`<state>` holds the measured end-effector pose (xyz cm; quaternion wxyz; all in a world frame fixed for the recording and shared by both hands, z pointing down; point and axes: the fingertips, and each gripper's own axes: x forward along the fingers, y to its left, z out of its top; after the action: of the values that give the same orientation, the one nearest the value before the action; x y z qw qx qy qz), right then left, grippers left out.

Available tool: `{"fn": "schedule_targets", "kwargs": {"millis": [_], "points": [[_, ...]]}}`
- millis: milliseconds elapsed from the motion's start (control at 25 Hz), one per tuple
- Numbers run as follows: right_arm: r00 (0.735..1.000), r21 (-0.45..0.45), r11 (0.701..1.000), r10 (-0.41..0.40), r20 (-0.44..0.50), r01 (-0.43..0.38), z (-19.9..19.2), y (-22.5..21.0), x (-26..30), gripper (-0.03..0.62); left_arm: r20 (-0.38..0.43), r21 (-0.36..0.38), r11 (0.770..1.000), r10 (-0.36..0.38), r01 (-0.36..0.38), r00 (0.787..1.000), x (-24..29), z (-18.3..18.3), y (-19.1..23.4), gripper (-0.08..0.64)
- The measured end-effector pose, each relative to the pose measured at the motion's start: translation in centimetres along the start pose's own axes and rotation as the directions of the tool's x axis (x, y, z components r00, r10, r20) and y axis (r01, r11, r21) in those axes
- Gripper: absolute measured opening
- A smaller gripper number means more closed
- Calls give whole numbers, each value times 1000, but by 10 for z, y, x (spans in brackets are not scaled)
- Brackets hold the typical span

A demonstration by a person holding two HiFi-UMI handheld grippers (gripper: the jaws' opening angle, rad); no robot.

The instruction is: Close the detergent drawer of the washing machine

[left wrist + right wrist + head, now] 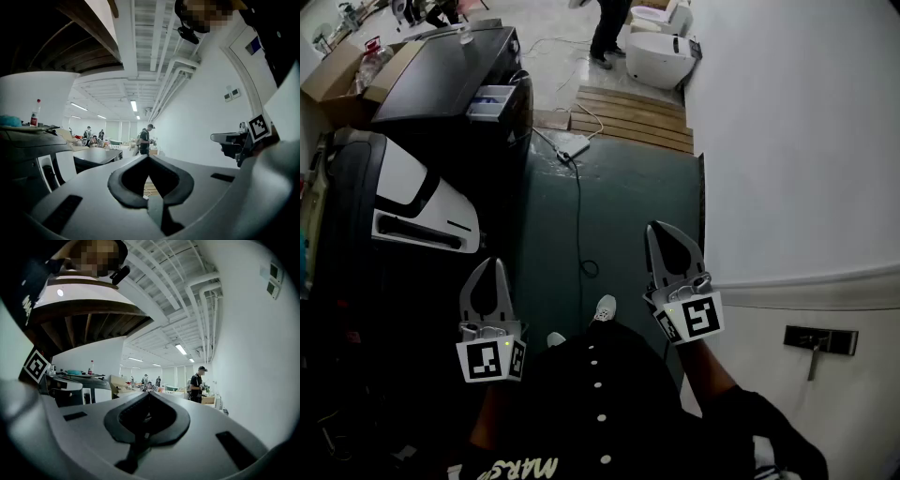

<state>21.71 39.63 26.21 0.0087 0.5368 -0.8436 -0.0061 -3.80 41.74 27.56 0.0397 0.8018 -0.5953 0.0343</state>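
The black washing machine (441, 75) stands far ahead at the upper left, and its pale blue-and-white detergent drawer (491, 101) sticks out of the front. Both grippers hang low near my body, well short of the machine. My left gripper (491, 265) is shut with nothing in it, its tips meeting (149, 157). The right gripper (660, 229) is also shut and empty, tips together (149, 393). In the left gripper view the machine's dark top (96, 156) lies ahead, left of the jaws.
A black-and-white appliance (417, 211) stands close on my left. A cable (578, 202) runs across the dark green floor to a wooden pallet (628, 112). A white wall (797, 141) borders the right. Cardboard boxes (337, 70) and a standing person (609, 28) are farther off.
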Motion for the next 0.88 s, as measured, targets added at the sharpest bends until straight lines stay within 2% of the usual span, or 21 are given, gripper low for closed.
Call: {"fn": "schedule_targets", "kwargs": {"millis": [200,400,600,640,720,880], "points": [[1000,13,1000,-1,4,1,1,-2,2,29,-3,-1,1000,2,-2,1000,0,-1,0,6],[998,46,999,24,60,-26,4,-1,0,31,-21,2,1000,14,-14,1000,1,-7,1,5],[999,26,999,41,29,-42,-4,-2,2,32,-33,2,1000,21,-21,999,5,-11,-2,5],[998,22,998,54,21,-54,-7,-2,4,44,-35,4,1000,22,-22,999,7,-11,-3,6],[997,23,997,78,-5,-77,-13,-2,8,186,-34,5,1000,21,-21,999,9,-12,-6,5],[996,39,995,91,-23,-90,-20,-11,12,192,-42,7,1000,25,-25,999,17,-13,-12,5]]}}
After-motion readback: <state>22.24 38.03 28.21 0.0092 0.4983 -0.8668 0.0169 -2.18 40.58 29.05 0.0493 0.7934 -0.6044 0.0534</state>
